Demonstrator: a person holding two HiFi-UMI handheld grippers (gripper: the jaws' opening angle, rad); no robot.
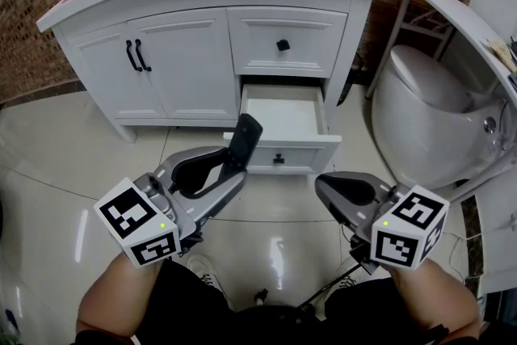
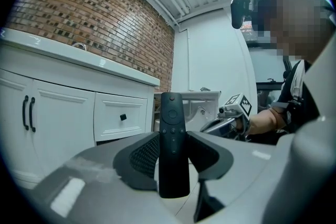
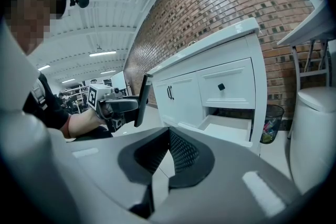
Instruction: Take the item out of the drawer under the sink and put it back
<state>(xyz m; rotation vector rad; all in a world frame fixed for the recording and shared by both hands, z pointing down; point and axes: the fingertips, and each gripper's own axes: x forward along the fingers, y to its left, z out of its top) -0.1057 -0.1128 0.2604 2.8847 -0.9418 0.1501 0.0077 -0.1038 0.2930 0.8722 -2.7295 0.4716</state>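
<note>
A slim black remote control (image 1: 245,140) stands almost upright between the jaws of my left gripper (image 1: 236,164), which is shut on its lower half. The left gripper view shows the remote (image 2: 173,147), buttons facing the camera, with the pads pressed on both its sides. It hangs just in front of the open lower drawer (image 1: 283,114) of the white sink cabinet, whose inside looks bare. My right gripper (image 1: 325,183) hovers to the right of the drawer front. Its jaws (image 3: 169,131) are shut with nothing between them. The right gripper view also shows the remote (image 3: 142,100) and the drawer (image 3: 227,126).
The white vanity (image 1: 178,61) has two doors at the left and a closed upper drawer (image 1: 283,40). A white toilet (image 1: 428,105) stands close on the right. A small bin (image 3: 270,123) sits between cabinet and toilet. Glossy tiled floor lies below.
</note>
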